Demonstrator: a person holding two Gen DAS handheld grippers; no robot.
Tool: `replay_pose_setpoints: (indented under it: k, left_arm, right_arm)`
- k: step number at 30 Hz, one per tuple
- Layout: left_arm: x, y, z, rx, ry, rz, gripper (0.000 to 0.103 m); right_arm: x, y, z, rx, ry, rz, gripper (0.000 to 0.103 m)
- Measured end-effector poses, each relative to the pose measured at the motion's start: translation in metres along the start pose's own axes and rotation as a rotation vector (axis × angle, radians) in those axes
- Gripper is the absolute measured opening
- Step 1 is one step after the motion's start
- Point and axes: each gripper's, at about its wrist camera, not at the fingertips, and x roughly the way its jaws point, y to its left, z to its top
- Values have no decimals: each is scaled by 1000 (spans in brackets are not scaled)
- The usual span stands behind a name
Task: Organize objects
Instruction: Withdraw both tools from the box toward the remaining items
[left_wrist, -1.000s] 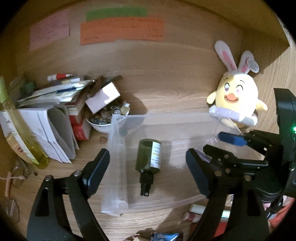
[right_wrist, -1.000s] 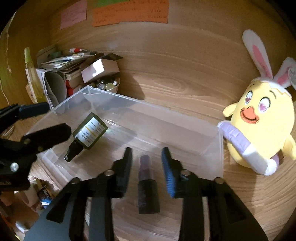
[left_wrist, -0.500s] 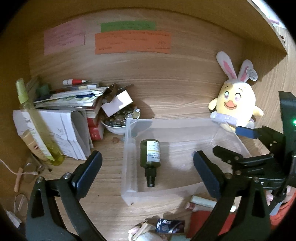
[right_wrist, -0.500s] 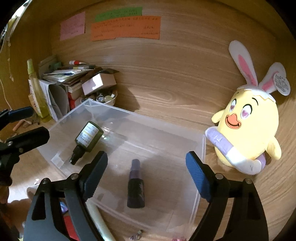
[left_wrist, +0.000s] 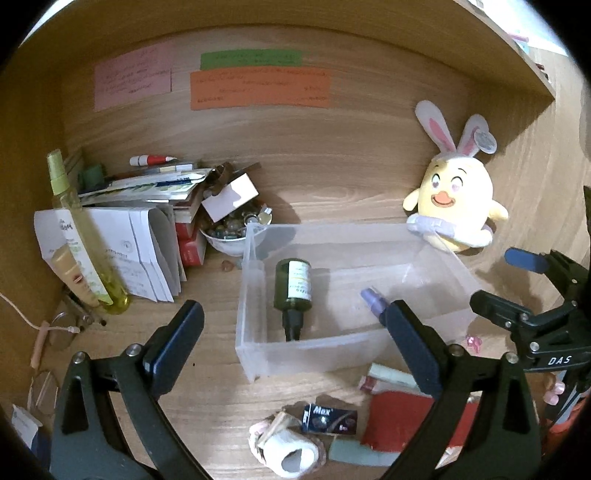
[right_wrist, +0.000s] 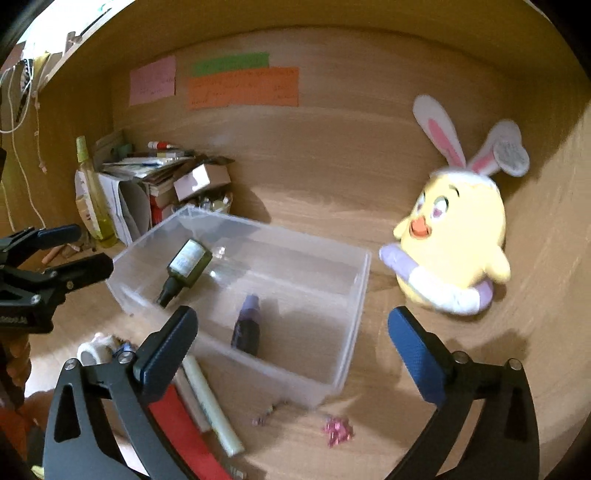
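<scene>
I work over a wood-grain desk (left_wrist: 207, 373) set in an alcove, its back panel of the same wood carrying a pink note (left_wrist: 131, 79), a green strip (left_wrist: 251, 59) and an orange strip (left_wrist: 260, 88). In the back left corner sits a heap of papers and books (left_wrist: 140, 206), a tall yellow-green spray bottle (left_wrist: 83, 236) leaning against them, and a white bowl of small bits (left_wrist: 231, 236) beside the pile. A yellow plush chick with rabbit ears (right_wrist: 454, 236) stands at the right, just beside the bin. Near the front edge lie a roll of white tape (left_wrist: 291, 452), a small dark box (left_wrist: 328, 421), a red flat piece (left_wrist: 410, 421) and a pale tube (right_wrist: 212, 406).

The clear plastic bin (right_wrist: 354, 295) lies on the desk, open-topped and see-through. Inside it, a dark green bottle (right_wrist: 184, 267) with a pale label and black cap lies on its side toward the left end, and a purple bottle (right_wrist: 247, 325) lies well apart from it, nearer the front wall.

My left claw (left_wrist: 295, 339) is spread wide with nothing between its pads. My right claw (right_wrist: 291, 343) is opening, its blue-padded fingers well apart and gripping nothing; the purple bottle lies in the bin beyond them, untouched.
</scene>
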Motion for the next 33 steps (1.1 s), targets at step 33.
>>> replay_pose_setpoints:
  k: [33]
  left_arm:
    - [-5,10,-83,-112,188,-45,86]
  right_arm:
    - [18,-46,-80,82,222,-49,99]
